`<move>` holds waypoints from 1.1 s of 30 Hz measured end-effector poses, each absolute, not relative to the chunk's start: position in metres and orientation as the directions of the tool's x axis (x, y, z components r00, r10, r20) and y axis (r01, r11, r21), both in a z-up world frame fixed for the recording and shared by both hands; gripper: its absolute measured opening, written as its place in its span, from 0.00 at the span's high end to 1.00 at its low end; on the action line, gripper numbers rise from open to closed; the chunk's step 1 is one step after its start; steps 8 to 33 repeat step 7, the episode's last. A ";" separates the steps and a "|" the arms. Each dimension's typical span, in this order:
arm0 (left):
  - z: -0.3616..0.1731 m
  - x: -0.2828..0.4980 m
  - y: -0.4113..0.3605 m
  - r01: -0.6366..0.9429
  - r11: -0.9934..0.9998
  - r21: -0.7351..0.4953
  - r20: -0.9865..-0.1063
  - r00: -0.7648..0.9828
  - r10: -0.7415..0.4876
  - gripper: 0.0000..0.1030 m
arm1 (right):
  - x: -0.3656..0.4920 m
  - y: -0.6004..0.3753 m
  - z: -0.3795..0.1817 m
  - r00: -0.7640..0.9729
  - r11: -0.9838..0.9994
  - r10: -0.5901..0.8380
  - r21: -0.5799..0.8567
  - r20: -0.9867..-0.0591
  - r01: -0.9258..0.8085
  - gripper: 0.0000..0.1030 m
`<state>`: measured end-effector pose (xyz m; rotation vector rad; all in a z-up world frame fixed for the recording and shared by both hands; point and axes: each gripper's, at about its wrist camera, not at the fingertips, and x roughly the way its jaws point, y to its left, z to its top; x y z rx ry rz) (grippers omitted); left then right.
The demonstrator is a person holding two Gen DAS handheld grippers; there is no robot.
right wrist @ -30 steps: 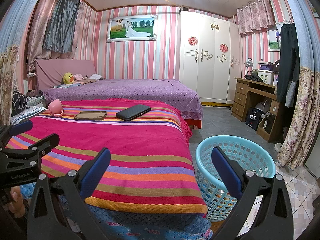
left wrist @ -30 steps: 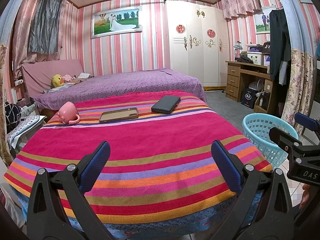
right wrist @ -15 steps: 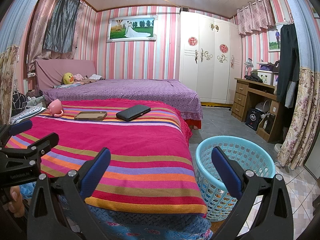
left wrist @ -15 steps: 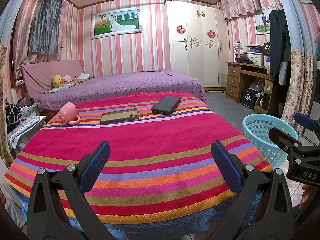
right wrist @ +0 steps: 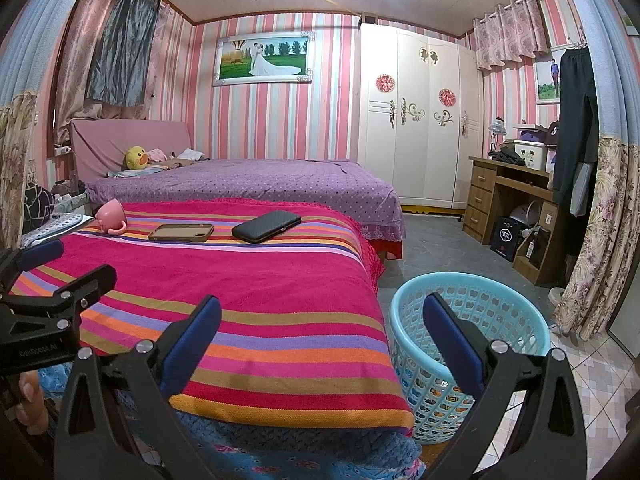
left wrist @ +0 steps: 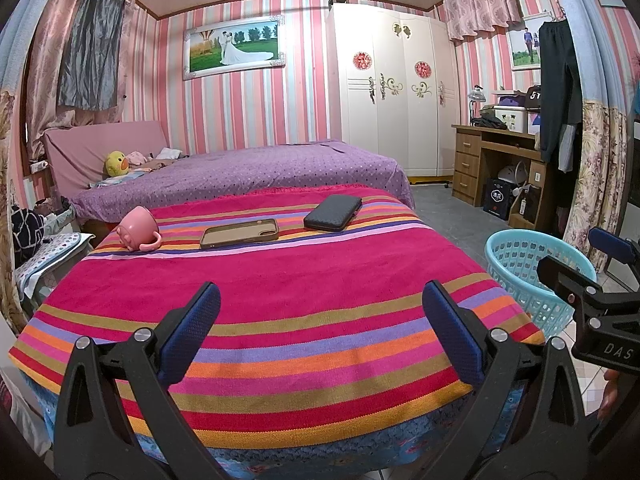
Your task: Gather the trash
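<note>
A light blue plastic basket point(right wrist: 472, 300) stands on the floor beside the striped table's right edge, with colourful bits showing low through its mesh; the same basket point(left wrist: 520, 264) shows at the right in the left wrist view. My left gripper point(left wrist: 320, 320) hangs open over the near end of the striped cloth point(left wrist: 280, 292), holding nothing. My right gripper point(right wrist: 322, 328) is open too, straddling the table corner and the basket's near rim. Each gripper shows at the edge of the other's view: the right gripper point(left wrist: 580, 264), the left gripper point(right wrist: 68, 264).
At the far end of the cloth lie a tipped pink mug point(left wrist: 138, 229), a brown phone case point(left wrist: 239, 233) and a dark wallet point(left wrist: 333, 212). Behind are a purple bed point(left wrist: 260, 168), a white wardrobe point(left wrist: 392, 96) and a wooden desk point(left wrist: 496, 160).
</note>
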<state>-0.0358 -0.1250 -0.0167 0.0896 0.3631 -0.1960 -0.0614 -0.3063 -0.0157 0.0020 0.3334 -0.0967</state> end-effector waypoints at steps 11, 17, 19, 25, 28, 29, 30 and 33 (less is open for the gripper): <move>-0.012 -0.034 -0.125 0.208 0.977 0.051 -0.359 0.916 -0.176 0.05 | -0.061 -0.306 -0.016 0.940 0.995 -0.095 -0.014 -0.328 0.095 0.04; -0.012 -0.034 -0.125 0.208 0.977 0.051 -0.359 0.916 -0.176 0.05 | -0.061 -0.306 -0.016 0.940 0.995 -0.095 -0.014 -0.328 0.095 0.04; -0.012 -0.034 -0.125 0.208 0.977 0.051 -0.359 0.916 -0.176 0.05 | -0.061 -0.306 -0.016 0.940 0.995 -0.095 -0.014 -0.328 0.095 0.04; -0.012 -0.034 -0.125 0.208 0.977 0.051 -0.359 0.916 -0.176 0.05 | -0.061 -0.306 -0.016 0.940 0.995 -0.095 -0.014 -0.328 0.095 0.04; -0.012 -0.034 -0.125 0.208 0.977 0.051 -0.359 0.916 -0.176 0.05 | -0.061 -0.306 -0.016 0.940 0.995 -0.095 -0.014 -0.328 0.095 0.04; -0.012 -0.034 -0.125 0.208 0.977 0.051 -0.359 0.916 -0.176 0.05 | -0.061 -0.306 -0.016 0.940 0.995 -0.095 -0.014 -0.328 0.095 0.04; -0.012 -0.034 -0.125 0.208 0.977 0.051 -0.359 0.916 -0.176 0.05 | -0.061 -0.306 -0.016 0.940 0.995 -0.095 -0.014 -0.328 0.095 0.04; -0.012 -0.034 -0.125 0.208 0.977 0.051 -0.359 0.916 -0.176 0.05 | -0.061 -0.306 -0.016 0.940 0.995 -0.095 -0.014 -0.328 0.095 0.04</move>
